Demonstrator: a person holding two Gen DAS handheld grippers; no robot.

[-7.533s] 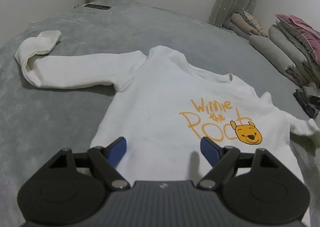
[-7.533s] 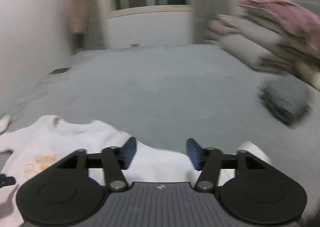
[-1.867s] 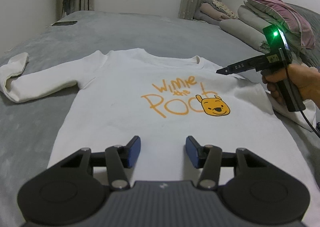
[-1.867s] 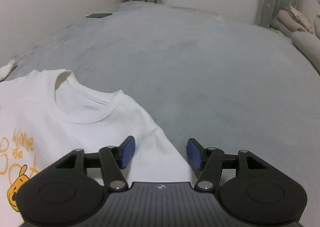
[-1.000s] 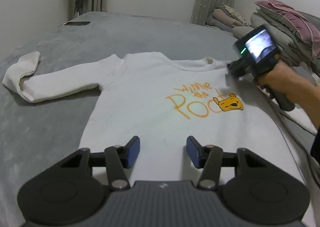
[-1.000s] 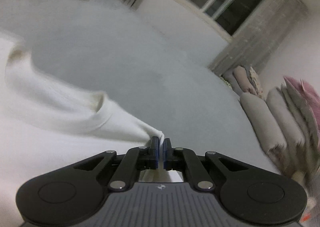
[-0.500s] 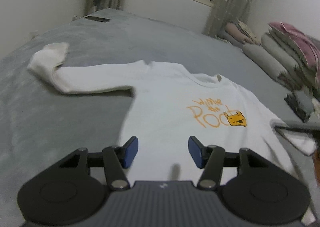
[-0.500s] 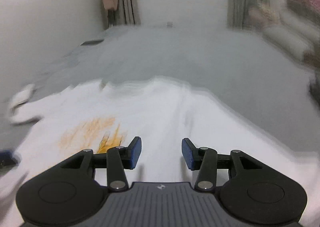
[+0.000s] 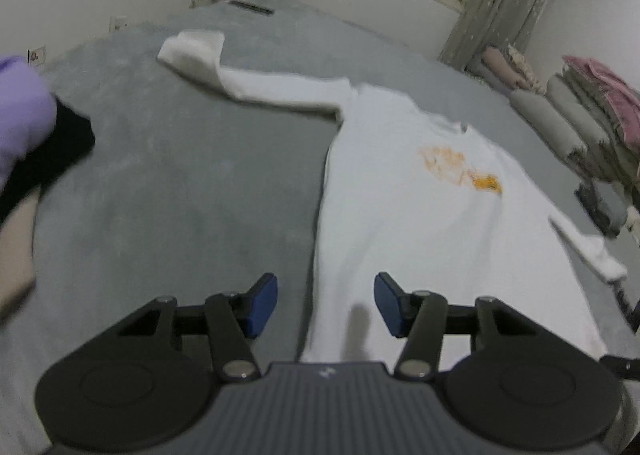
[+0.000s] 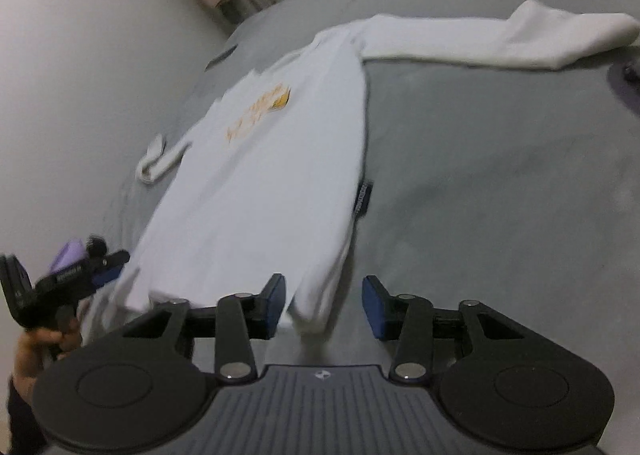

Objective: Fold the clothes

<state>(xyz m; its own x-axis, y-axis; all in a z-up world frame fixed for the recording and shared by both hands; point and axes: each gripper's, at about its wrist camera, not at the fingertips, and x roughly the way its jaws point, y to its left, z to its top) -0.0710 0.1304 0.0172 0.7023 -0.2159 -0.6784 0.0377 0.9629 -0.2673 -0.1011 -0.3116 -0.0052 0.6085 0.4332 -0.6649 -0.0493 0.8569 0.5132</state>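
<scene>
A wide grey bed with a soft, short-napped cover fills both views, and the white long-sleeved sweatshirt lies spread on it, front up, the orange print showing on the chest. Its body is flat and unfolded, one sleeve runs straight out to the far left with the cuff doubled over, and the other sleeve trails off the right side, so by the look of it every fold of this garment is left to make. The cloth looks thick, limp and matte. Folded bedding is stacked far right. The left gripper hovers over the near hem's left corner, blue pads wide apart, holding nothing; the right gripper straddles the hem's right corner, jaws likewise apart.
</scene>
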